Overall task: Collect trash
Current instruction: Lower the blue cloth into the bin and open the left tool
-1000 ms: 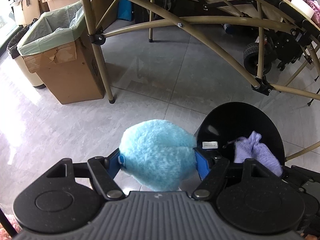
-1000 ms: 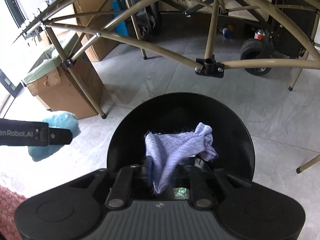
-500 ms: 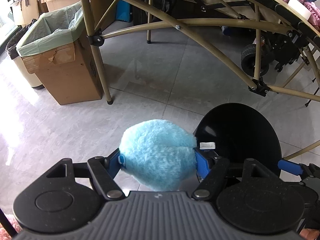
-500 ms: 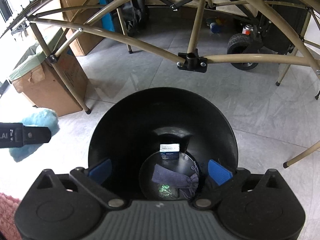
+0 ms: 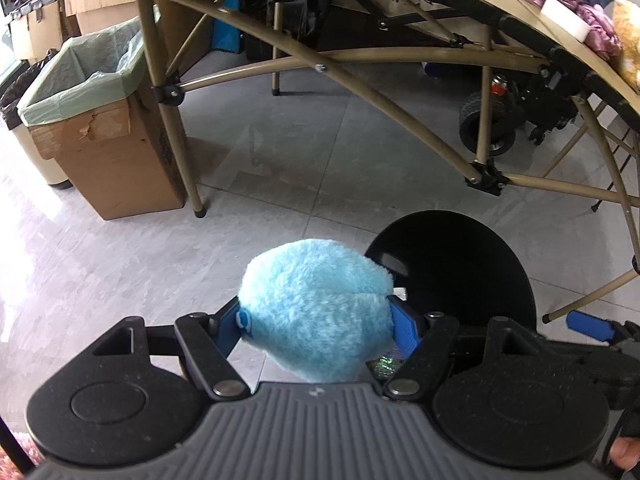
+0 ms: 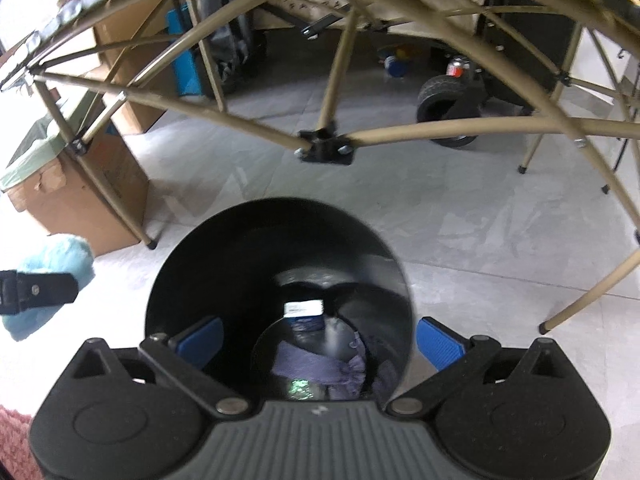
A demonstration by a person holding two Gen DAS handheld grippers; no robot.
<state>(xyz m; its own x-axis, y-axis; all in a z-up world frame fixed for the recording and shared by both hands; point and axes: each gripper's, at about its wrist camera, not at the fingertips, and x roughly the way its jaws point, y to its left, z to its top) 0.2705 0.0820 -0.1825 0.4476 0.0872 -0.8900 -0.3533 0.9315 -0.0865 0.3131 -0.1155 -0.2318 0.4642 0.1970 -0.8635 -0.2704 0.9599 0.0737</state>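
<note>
The right tongs [image 6: 318, 340] stand wide apart over the mouth of the black bin [image 6: 192, 280] and grip nothing; their jaws have just been opening. The purple cloth [image 6: 316, 364] lies at the bottom of that bin, beside a small white-labelled packet [image 6: 303, 309] and a glittery scrap. So that piece of trash counts as collected.

The left tongs [image 5: 320, 320] are clamped on the fluffy blue ball [image 5: 316, 312], their blue pads pressed into its sides. The ball hangs above the grey tiled floor [image 5: 280, 140], just beside the bin's left rim and not yet over the opening. It is the piece still to go in.

Judging from this, the job is partway through: one item dropped, one in hand, waiting to be carried over the rim and let go. A second container, a cardboard box with a green liner [image 5: 92, 120], stands well apart by a leg of the folding surface [image 5: 520, 16]. Soft things remain on top of that surface at its right edge; whether they count as trash cannot be told.
</note>
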